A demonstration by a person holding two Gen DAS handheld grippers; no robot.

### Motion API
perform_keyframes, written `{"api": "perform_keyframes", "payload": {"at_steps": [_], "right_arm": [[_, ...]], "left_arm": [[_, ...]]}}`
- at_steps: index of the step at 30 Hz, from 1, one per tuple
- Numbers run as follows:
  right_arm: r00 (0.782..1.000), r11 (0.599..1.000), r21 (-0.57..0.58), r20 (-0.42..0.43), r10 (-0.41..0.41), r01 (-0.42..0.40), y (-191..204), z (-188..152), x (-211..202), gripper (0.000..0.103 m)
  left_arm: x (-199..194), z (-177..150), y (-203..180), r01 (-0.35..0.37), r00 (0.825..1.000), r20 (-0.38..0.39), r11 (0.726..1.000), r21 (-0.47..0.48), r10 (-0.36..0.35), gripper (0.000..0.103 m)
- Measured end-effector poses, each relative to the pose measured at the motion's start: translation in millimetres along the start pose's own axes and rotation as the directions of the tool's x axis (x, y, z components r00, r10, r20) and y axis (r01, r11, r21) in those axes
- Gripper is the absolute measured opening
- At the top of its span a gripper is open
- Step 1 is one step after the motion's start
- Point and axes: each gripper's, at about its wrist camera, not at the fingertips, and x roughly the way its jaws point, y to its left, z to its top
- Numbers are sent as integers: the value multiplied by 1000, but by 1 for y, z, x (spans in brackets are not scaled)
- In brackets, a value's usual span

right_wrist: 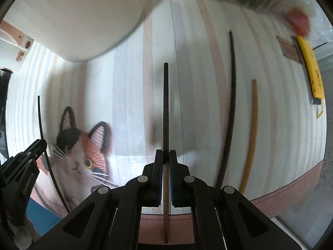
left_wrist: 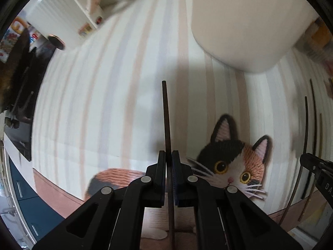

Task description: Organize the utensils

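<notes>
Striped cloth (left_wrist: pixel 104 104) with a cat patch (left_wrist: pixel 233 162) is spread beneath both views, a white holder (left_wrist: pixel 245 25) at upper right of the left view. One dark chopstick (left_wrist: pixel 166 120) is clenched upright by the left gripper (left_wrist: pixel 169 156), another (right_wrist: pixel 165 104) by the right gripper (right_wrist: pixel 165 156), probably for dropping into the holder. Two more sticks (right_wrist: pixel 230 104) are left lying at right of the right view

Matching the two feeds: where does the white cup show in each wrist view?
Left wrist: white cup fills the upper right, beyond the held chopstick.
Right wrist: white cup fills the upper left.
Shared landmark: the cat picture on the striped mat lies below the cup in both.
</notes>
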Motion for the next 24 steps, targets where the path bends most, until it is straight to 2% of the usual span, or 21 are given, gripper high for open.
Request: {"api": "perform_keyframes", "payload": {"at_steps": [4,9,15,21,24], "right_arm": [[996,1000,-16,92,10,-8,2,1,-28,6],[976,999,-18,218,30,-27,1,2,-66,5],[926,999,-12,377,39,-37,2,-2,-105,5],[854,999,-23,519,33,-24,2,-1,-148,5],[827,999,-25,561,40,-31,3,2,-169,5]], "left_arm": [[-36,8,7,8,996,84,1000,-16,-6,3],[-80,15,18,-11,978,210,999,-41,19,3],[-113,27,29,-10,952,305,996,-83,35,2],[-145,34,33,5,920,389,994,-109,38,0],[-164,36,37,28,903,429,992,-122,27,0]]}}
